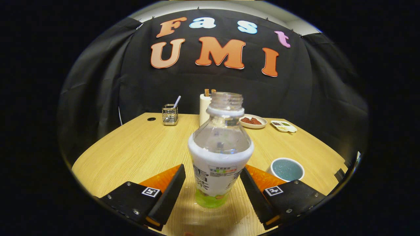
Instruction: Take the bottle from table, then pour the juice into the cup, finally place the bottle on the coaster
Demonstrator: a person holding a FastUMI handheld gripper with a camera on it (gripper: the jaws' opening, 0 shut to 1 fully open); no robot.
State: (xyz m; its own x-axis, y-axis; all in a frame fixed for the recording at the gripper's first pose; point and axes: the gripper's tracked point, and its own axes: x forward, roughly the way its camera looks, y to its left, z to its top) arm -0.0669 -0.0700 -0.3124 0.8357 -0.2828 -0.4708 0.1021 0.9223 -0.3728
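Hand-held gripper (212,193) fingers spread apart, bottle (220,154) upright between them on table (137,154), neither finger touching it that we can tell. Bottle uncapped: we risk tipping it if one finger lands first, spilling juice. Cup (287,169) just right of right finger, near enough for us to knock on closing or lifting. Beyond bottle: white holder (204,108), metal rack (170,114), two dishes (252,121). Coaster: we cannot tell where.
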